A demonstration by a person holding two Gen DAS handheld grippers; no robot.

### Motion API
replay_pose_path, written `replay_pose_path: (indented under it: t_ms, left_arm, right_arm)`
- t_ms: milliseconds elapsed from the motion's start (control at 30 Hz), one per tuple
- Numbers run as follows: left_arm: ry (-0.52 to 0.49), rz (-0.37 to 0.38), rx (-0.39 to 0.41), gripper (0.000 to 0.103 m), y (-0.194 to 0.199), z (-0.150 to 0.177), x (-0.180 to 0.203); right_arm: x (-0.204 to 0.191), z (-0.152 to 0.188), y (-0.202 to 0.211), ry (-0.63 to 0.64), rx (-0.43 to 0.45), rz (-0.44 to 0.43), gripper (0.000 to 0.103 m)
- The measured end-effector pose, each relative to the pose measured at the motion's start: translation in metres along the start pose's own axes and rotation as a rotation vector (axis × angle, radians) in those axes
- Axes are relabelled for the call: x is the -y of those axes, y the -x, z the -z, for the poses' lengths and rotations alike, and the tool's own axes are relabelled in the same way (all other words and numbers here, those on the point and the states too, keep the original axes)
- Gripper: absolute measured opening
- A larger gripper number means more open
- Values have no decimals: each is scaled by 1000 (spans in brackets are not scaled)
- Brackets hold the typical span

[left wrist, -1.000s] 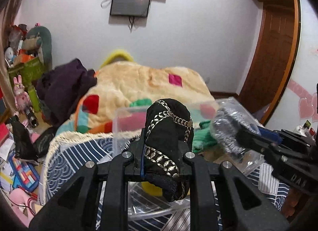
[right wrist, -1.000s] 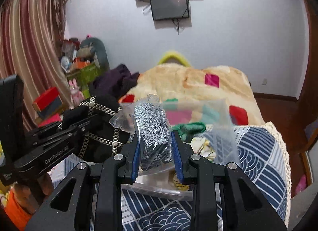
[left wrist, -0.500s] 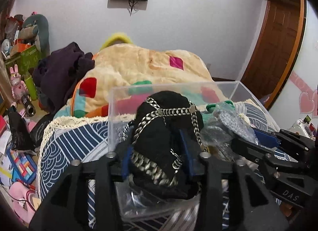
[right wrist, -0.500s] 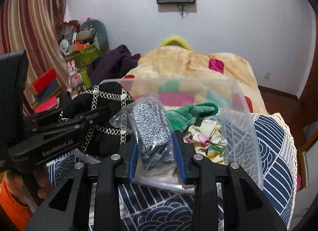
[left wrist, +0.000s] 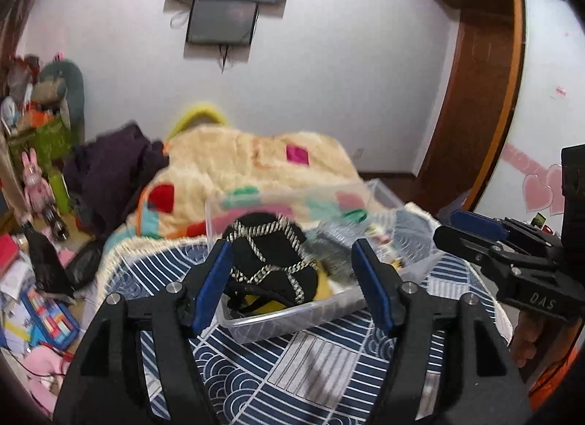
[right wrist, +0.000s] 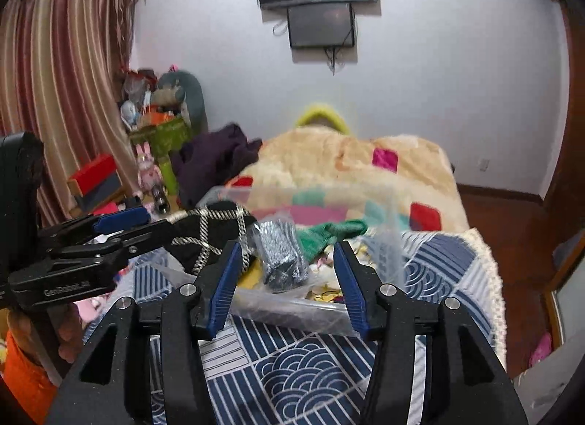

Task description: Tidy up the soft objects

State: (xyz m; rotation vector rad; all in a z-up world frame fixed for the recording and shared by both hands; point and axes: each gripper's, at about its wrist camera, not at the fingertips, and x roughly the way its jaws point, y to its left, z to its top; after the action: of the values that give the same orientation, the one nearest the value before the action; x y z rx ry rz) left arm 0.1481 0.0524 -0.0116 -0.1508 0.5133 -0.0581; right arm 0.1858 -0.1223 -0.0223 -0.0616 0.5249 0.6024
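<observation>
A clear plastic box (left wrist: pixel 289 319) sits on the blue patterned bedspread (left wrist: pixel 292 381). A black soft item with a silver chain pattern (left wrist: pixel 270 264) lies in its left part. A grey speckled item in a clear bag (right wrist: pixel 281 256) lies in the box beside green cloth (right wrist: pixel 332 231). My left gripper (left wrist: pixel 294 282) is open and empty, just in front of the box. My right gripper (right wrist: pixel 287 282) is open and empty, with the bagged item beyond its fingers. Each gripper shows in the other's view, the right (left wrist: pixel 475 234) and the left (right wrist: pixel 120 227).
A cream blanket with coloured squares (left wrist: pixel 256 165) covers the bed behind the box. Dark purple clothes (left wrist: pixel 109 172) lie at its left. Toys and clutter (left wrist: pixel 33 205) fill the floor at left. A wooden door (left wrist: pixel 471 103) is at right. A screen (right wrist: pixel 321 22) hangs on the wall.
Both grippers have opened and pulled back. The black chain-patterned item and the bagged grey item were let go and now lie in the clear box.
</observation>
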Motion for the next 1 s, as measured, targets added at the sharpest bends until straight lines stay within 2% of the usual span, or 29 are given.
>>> replay_pose_path:
  t_ms: [67,200,233,267,300,333,500,633,1000]
  left_arm:
    - [-22,-3,51,72,22,-3,9]
    - [-48,3,137,81,61,-4,27]
    - [-51,-1,155,83,69,-3,30]
    - [-55,-8,174,92,77,-1,33]
    - [-58,-14,191,100,83,0,36]
    - [-64,-16,211,102,91,2,39]
    - [-74,4,232,103,113,13,49]
    - [-69,-5,244,103,121,23,52]
    - [-73,-14,256,103,124,31,55]
  right_arm:
    - [-1,-2,19,-4,46,-2,60]
    - [-8,-6,49,3,120,-19,61]
    - [-9,-5,57,6,137,-20,66]
    - [-11,-4,63,9,156,-17,74]
    - [-13,-2,70,13,176,-11,77]
    - [-16,0,76,19,194,-4,83]
    - [-20,12,91,15,222,-18,89]
    - [-23,22,96,23,248,10,100]
    - [-26,32,102,25,249,12,101]
